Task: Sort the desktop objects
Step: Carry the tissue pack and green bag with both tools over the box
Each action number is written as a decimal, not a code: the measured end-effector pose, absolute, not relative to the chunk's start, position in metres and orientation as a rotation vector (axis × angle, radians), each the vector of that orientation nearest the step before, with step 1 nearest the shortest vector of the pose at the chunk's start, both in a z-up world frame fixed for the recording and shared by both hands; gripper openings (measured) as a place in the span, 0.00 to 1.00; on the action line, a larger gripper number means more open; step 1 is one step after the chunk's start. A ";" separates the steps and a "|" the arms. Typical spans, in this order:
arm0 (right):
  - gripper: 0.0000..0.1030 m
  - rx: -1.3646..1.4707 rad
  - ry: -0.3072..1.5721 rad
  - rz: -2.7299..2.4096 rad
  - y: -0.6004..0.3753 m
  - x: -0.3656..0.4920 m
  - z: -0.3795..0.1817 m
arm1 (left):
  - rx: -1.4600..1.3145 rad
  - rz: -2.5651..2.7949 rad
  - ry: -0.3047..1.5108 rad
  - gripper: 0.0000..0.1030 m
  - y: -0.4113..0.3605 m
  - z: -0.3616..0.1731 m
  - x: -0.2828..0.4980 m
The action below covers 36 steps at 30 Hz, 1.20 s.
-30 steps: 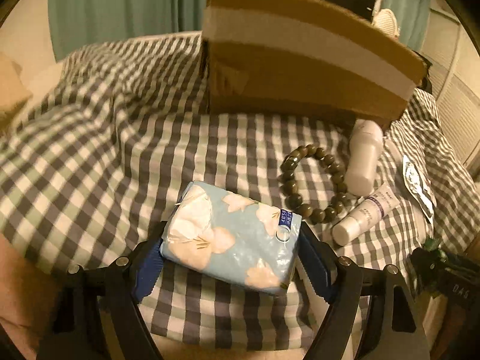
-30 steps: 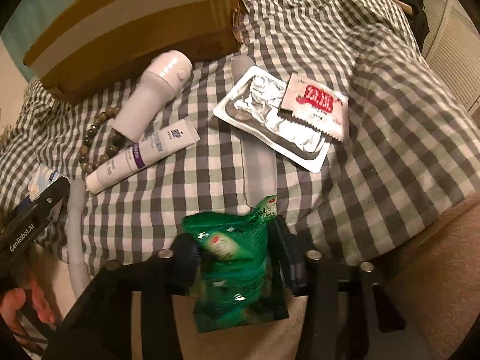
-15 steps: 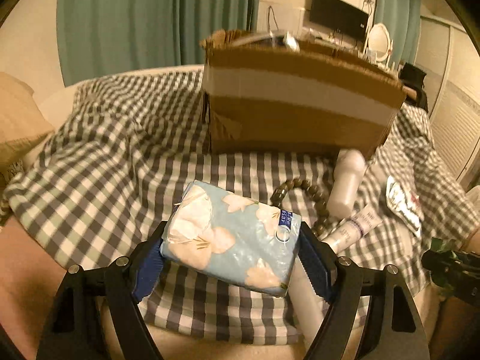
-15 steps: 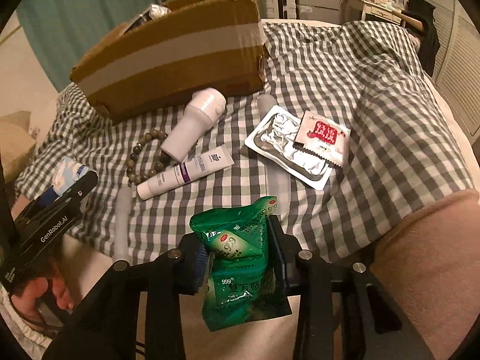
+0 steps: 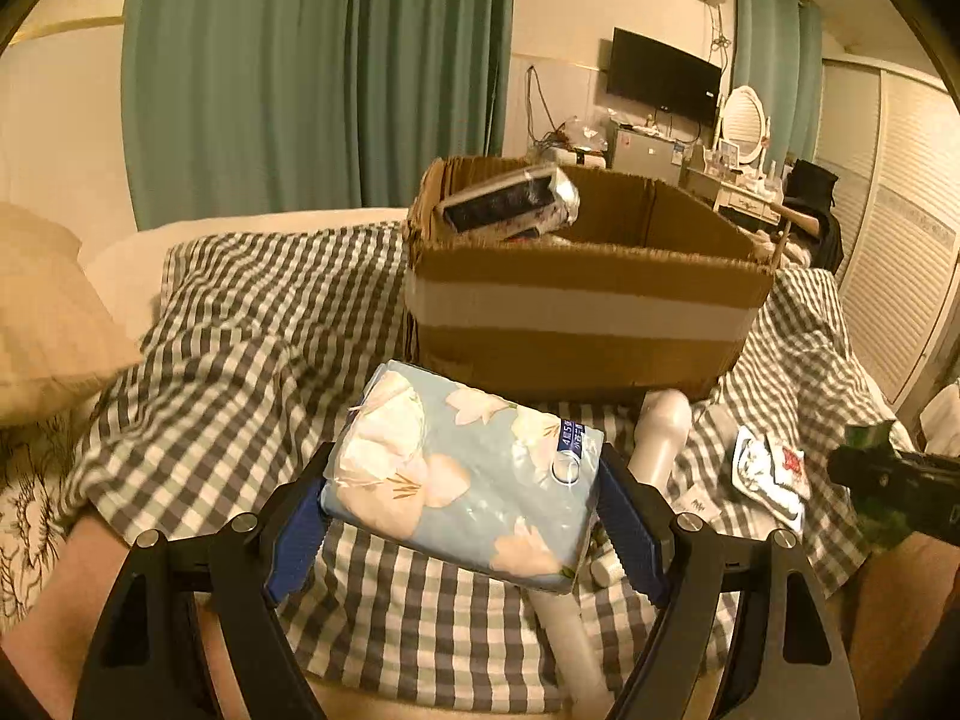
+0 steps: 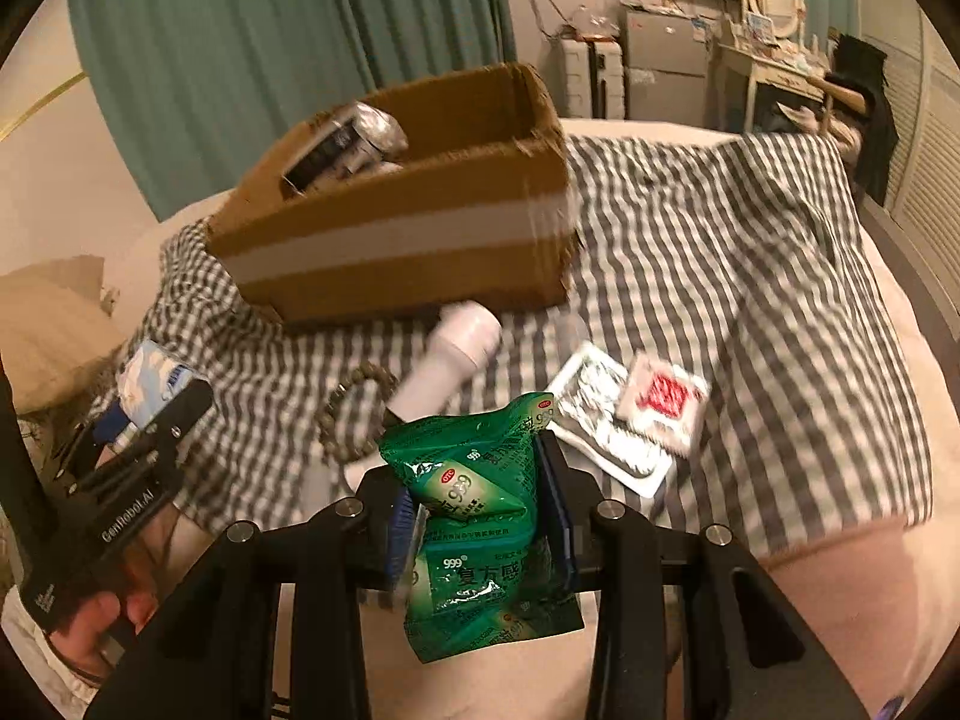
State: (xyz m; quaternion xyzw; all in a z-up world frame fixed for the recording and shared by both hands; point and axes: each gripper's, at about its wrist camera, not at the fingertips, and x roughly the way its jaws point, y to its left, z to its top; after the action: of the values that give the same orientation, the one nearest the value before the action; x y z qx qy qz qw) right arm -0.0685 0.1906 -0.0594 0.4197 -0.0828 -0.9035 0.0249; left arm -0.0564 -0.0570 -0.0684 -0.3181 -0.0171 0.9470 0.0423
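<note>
My left gripper (image 5: 462, 510) is shut on a light blue flowered tissue pack (image 5: 468, 474) and holds it above the checked blanket, in front of an open cardboard box (image 5: 576, 312). My right gripper (image 6: 480, 498) is shut on a green medicine packet (image 6: 480, 516), raised above the bed's near edge. The box (image 6: 408, 228) holds a dark wrapped packet (image 6: 348, 144). A white bottle (image 6: 456, 354), a bead bracelet (image 6: 354, 414), a foil blister tray (image 6: 606, 426) and a red-printed sachet (image 6: 660, 396) lie on the blanket before the box.
The checked blanket (image 6: 750, 276) covers the bed. A pillow (image 5: 42, 324) lies at the left. Green curtains (image 5: 312, 78), a wall TV (image 5: 660, 78) and a cluttered dresser (image 5: 738, 180) stand behind. A white tube (image 5: 570, 624) lies below the tissue pack.
Both grippers have risen with their loads, tilting up so the box's open top and the room behind come into view. Both grips are unchanged.
</note>
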 end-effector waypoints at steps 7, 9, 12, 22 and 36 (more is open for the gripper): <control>0.35 1.221 -0.218 -2.772 0.186 -0.094 -0.035 | -0.917 2.894 -0.044 0.80 -0.053 -0.035 -0.075; 0.35 1.198 -0.230 -2.764 0.187 -0.101 -0.027 | -0.895 2.890 -0.031 0.80 -0.049 -0.022 -0.084; 0.35 1.144 -0.235 -2.763 0.189 -0.115 -0.009 | -0.862 2.875 -0.044 0.80 -0.045 -0.006 -0.101; 0.35 1.017 -0.247 -2.766 0.200 -0.190 0.048 | -0.825 2.868 -0.037 0.80 -0.033 0.028 -0.180; 0.62 1.063 -0.423 -2.689 0.214 -0.262 0.014 | -0.911 2.819 -0.004 0.91 -0.028 -0.011 -0.238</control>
State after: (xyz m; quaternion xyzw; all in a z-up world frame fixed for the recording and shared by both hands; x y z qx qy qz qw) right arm -0.2616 0.2141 0.0138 0.3615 -0.1439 -0.9147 0.1092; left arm -0.2381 -0.0284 -0.0106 -0.3064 -0.0013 0.9477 0.0891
